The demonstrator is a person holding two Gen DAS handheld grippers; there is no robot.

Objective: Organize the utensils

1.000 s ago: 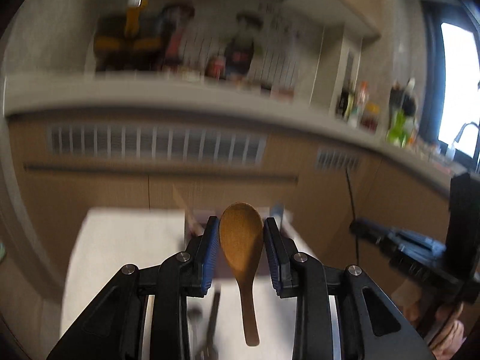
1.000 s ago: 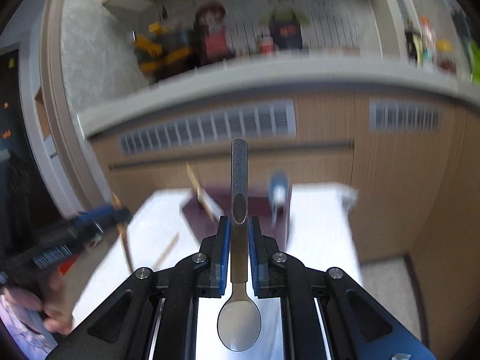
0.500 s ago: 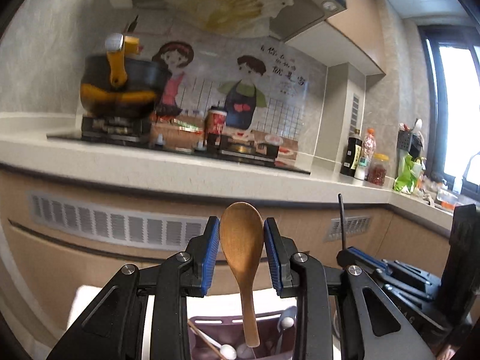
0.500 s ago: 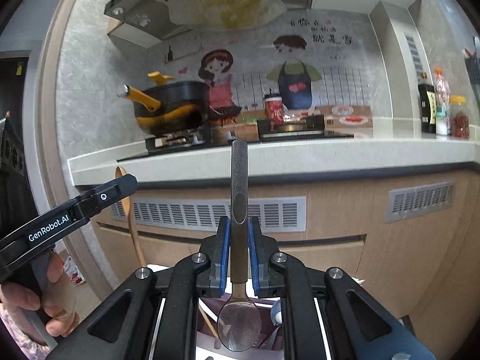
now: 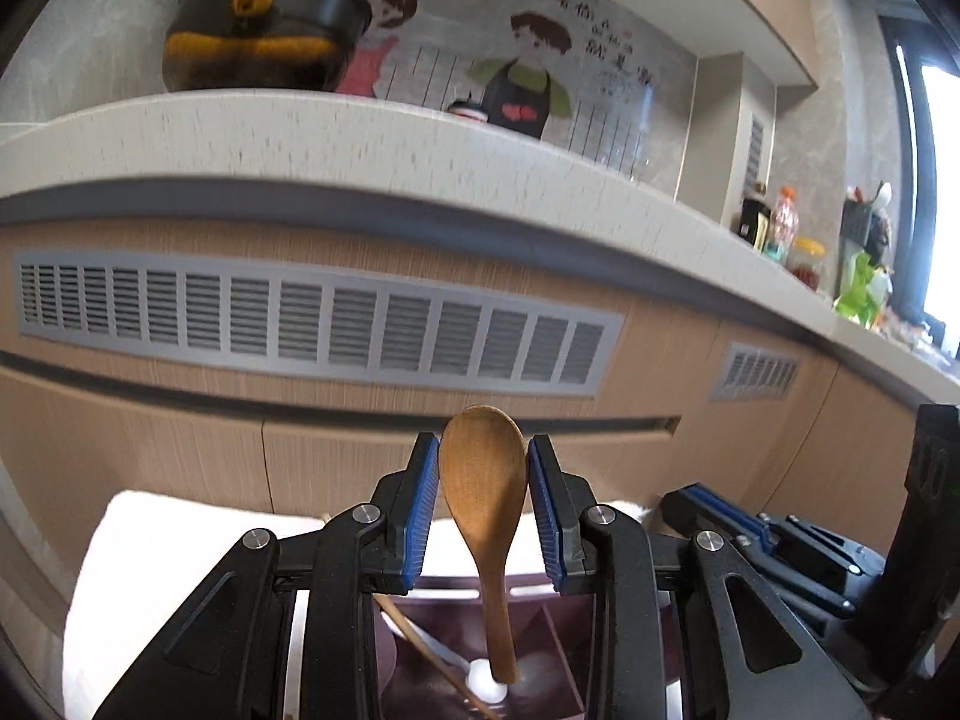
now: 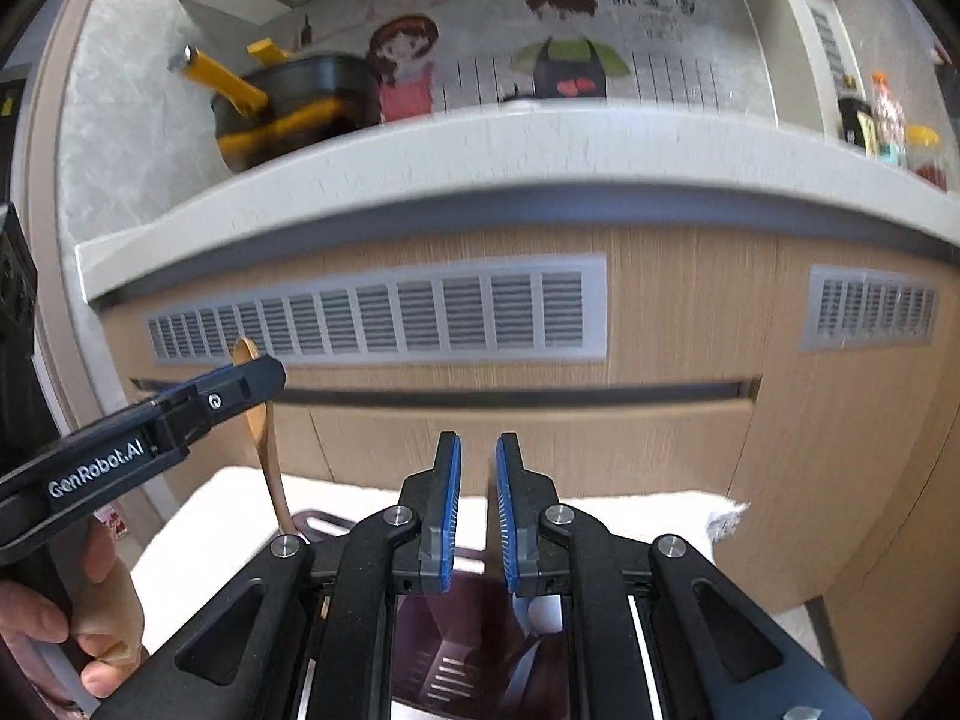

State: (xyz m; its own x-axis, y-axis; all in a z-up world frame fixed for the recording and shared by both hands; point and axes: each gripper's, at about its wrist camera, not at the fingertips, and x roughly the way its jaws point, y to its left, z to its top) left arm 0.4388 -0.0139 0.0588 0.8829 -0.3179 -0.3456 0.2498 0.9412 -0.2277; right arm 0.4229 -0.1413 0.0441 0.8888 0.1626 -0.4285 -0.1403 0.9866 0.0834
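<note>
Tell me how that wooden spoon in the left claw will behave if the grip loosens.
The wooden spoon looks rigid, so it probably won't flex. The left claw pinches the curved edges of its bowl, so it could pivot or slip. It hangs handle-down over the dark red utensil holder, so it would likely drop in and lean there.

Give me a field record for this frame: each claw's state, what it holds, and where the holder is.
left claw: shut on wooden spoon, bowl end up, handle hanging down into holder
right claw: open, nothing between the pads
holder: dark purple, divided, below both claws on a white cloth
holder contents: thin wooden stick, white-tipped utensil; others unclear
background: counter with black pot
</note>
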